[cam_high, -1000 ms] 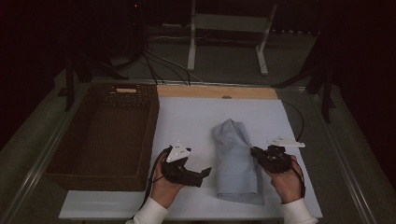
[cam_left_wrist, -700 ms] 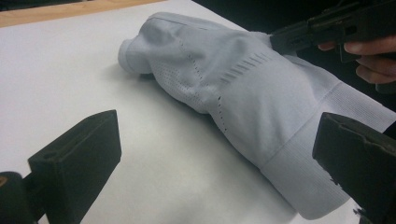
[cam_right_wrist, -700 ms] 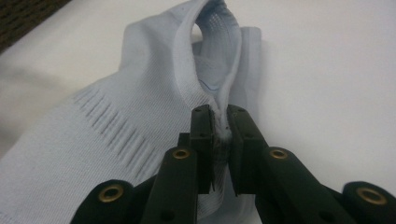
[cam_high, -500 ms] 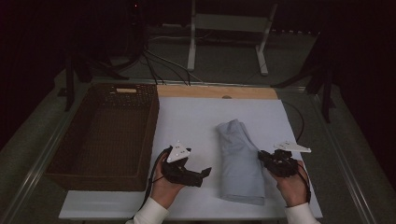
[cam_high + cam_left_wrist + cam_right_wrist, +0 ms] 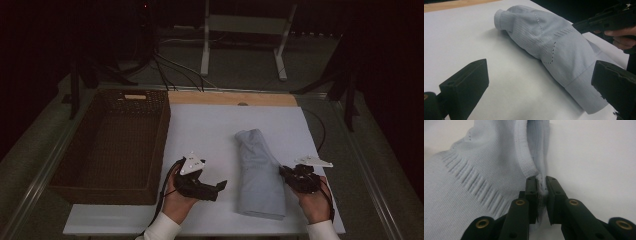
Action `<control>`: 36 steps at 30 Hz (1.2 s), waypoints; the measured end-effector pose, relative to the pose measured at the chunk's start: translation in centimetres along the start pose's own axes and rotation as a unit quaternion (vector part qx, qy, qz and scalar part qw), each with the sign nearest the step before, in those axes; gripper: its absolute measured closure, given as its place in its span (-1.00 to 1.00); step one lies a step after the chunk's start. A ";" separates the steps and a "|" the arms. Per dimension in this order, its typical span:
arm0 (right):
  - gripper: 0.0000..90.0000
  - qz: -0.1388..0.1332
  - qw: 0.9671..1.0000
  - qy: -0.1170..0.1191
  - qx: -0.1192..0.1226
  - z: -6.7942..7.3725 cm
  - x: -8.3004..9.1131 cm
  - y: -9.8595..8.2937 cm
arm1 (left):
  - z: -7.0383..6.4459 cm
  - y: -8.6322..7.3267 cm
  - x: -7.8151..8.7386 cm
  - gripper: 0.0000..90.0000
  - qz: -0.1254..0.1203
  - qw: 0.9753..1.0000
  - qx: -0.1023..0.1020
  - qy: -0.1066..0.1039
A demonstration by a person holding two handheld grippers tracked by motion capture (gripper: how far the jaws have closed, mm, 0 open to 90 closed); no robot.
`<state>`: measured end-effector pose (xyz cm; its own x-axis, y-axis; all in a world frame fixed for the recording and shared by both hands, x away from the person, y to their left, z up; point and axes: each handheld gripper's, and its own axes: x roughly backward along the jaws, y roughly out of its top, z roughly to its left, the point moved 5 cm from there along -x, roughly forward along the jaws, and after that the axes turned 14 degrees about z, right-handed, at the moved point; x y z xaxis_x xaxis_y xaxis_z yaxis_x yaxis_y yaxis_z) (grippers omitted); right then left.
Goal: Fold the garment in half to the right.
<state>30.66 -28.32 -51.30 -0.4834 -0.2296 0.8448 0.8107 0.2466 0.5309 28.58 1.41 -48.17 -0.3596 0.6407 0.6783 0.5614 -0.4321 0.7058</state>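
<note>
A folded pale-blue garment (image 5: 260,175) is lying on the white counter (image 5: 210,130), lower centre-right of the high view, running from mid-frame toward the near edge. The right claw (image 5: 541,192) is pinching a seam edge of the garment between its nearly closed jaws in the lower centre of the right gripper view; in the high view it is sitting at the cloth's right side, lower right. The left claw (image 5: 212,187) is resting just left of the garment, lower centre of the high view, its jaws standing wide apart and holding nothing. A brown wicker basket (image 5: 65,170) is occupying the left of the high view.
</note>
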 end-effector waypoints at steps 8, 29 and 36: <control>0.81 0.008 1.000 -0.006 -0.001 -0.2 -0.9 0.0 | -1.0 0.2 -1.0 -0.93 0.014 1.000 -0.006 -0.009; 0.80 0.005 1.000 -0.008 0.002 -0.1 -0.8 -0.2 | -2.5 1.8 -6.2 -0.65 0.032 0.998 0.022 -0.041; 0.80 0.002 1.000 -0.007 0.003 -0.1 -0.7 -0.3 | -3.3 2.4 -7.6 -0.64 0.038 0.998 0.016 -0.040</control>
<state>30.79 -28.28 -51.99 -0.4844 -0.2152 0.8480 0.8111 0.2528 0.5275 30.24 -6.62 -50.93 -0.2555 0.6560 0.7102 0.6080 -0.4620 0.6456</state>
